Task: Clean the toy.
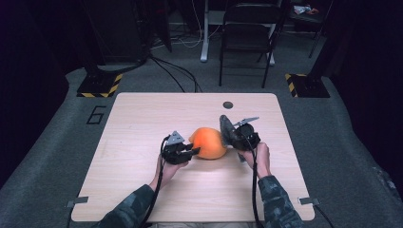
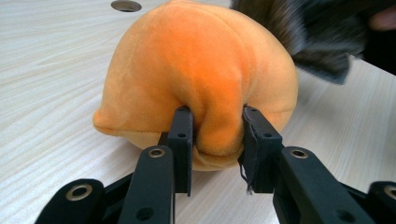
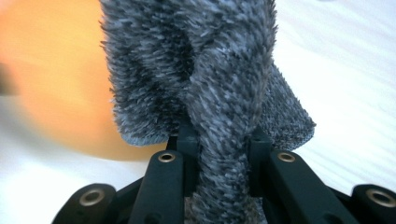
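An orange plush toy point(image 1: 208, 142) lies in the middle of the wooden table point(image 1: 142, 123). My left gripper point(image 1: 190, 153) is shut on a fold of the orange plush toy point(image 2: 205, 84), pinching it from its left side; the black fingers point(image 2: 181, 140) squeeze the fabric between them. My right gripper point(image 1: 234, 135) is shut on a grey fuzzy cloth point(image 1: 226, 128), held against the toy's right side. In the right gripper view the grey cloth point(image 3: 219, 93) bunches between the jaws, with the orange plush toy point(image 3: 51, 84) blurred behind it.
A round cable hole point(image 1: 228, 105) sits near the table's far edge. A black chair point(image 1: 249, 33) and cables stand on the floor beyond. Yellow-black striped bases point(image 1: 100, 85) flank the far corners. A "6" point(image 1: 96, 115) is marked on the floor.
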A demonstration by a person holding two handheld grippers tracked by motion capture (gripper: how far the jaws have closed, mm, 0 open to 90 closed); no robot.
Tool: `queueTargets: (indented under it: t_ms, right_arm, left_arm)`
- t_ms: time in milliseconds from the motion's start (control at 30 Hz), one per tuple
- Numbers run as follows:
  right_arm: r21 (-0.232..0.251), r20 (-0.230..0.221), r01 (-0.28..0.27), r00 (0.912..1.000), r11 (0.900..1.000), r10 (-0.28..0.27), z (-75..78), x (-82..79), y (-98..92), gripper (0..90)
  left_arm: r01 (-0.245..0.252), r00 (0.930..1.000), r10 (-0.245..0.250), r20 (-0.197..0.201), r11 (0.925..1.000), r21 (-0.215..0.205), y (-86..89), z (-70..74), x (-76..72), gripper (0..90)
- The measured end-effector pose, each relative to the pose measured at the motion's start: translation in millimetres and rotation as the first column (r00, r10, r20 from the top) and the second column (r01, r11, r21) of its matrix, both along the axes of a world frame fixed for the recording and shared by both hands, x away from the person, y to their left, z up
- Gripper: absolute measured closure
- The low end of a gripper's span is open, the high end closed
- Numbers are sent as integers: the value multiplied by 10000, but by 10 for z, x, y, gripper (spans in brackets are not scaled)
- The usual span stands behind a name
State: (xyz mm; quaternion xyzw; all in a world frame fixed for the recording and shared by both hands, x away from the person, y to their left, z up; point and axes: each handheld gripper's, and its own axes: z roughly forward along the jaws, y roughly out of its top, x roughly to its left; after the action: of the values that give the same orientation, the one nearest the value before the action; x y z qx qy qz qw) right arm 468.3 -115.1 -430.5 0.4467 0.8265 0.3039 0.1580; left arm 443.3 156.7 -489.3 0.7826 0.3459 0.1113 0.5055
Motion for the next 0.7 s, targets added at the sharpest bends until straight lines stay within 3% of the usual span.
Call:
queueTargets:
  t_ms: [67,100,133,200,300,333,433,600,700]
  right_arm:
    - [90,54,-549,9985,9985,548,49,-64,136,742]
    - [-149,-21,-787,9969,9968,786,31,-78,211,742]
    - [-871,113,-868,9961,9924,881,-55,-80,309,742]
    - [-806,4,-760,9971,9938,763,-66,-81,314,742]
    - [-551,-89,-713,9974,9959,709,-79,-53,263,742]
    - [-531,-63,-584,9983,9969,581,-89,-57,258,742]
    - [-694,-16,-621,9981,9957,621,-104,-60,248,742]
    - [-587,-43,-555,9985,9967,553,-121,-29,216,742]
    - [-379,-104,-520,9986,9979,517,-129,-24,185,741]
  left_arm:
    - [-41,10000,42,47,10000,-51,-3,-4,8,678]
    - [-45,10000,45,56,10000,9,-1,-6,13,668]
    - [14,9999,-14,107,10000,26,0,-13,20,637]
    - [39,9997,-44,260,9998,204,2,-14,15,609]
    - [36,9974,-124,713,9925,1222,-35,-30,-28,482]
    - [74,9974,-177,692,9891,1472,-40,-37,-38,448]
    - [-204,9957,63,921,9880,1534,-83,-70,-59,406]
    - [-246,9896,44,1435,9899,1395,-142,-76,-63,453]
    - [-244,9896,37,1438,9895,1424,-159,-85,-67,586]
